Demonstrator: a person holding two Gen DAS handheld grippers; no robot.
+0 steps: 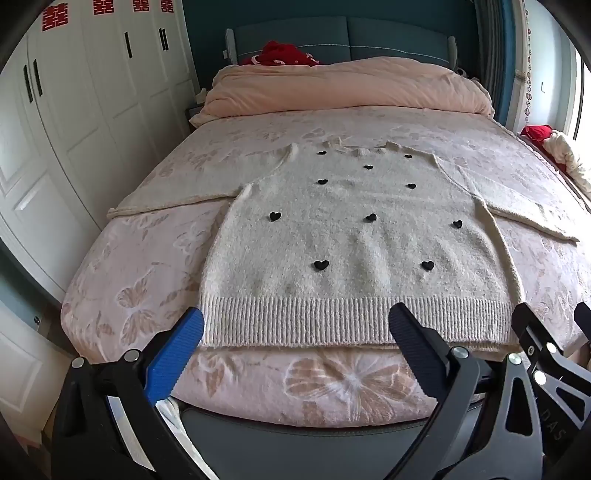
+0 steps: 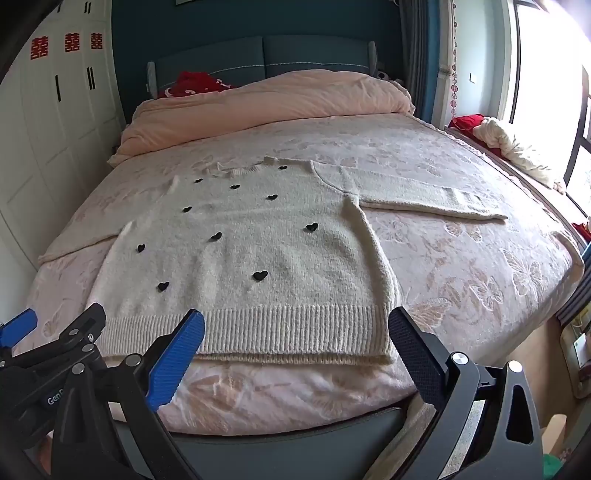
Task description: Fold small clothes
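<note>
Left wrist view shows your left gripper (image 1: pixel 295 325) with its jaws spread wide and nothing between them. One finger is bright blue (image 1: pixel 177 354) and the other is black. Both hang over the near edge of the bed with the pink butterfly cover (image 1: pixel 110 266).

You can see the fuzzy cream knit sweater with small black hearts (image 1: pixel 351 240) lying flat on that bed, front side up. Its ribbed bottom band (image 1: pixel 332 321) is the part nearest to you, close to the foot of the bed. Its neck points away, toward the puffy peach blanket (image 1: pixel 343 88) piled at the head end. Both sleeves are stretched out to the sides. Your left gripper's two fingers sit in front of the left half of the band, but you cannot tell if they touch it.

From the right wrist view, your right gripper (image 2: pixel 295 328) is also wide apart and holds nothing. Its fingers frame the right end of the band, with the sweater's (image 2: pixel 240 251) corner between them. Part of your left gripper (image 2: pixel 55 332) shows at the left edge there.

Something red (image 1: pixel 284 55) lies by the blue padded headboard (image 1: pixel 332 33). White closet doors (image 1: pixel 74 110) stand to the left of the bed.
</note>
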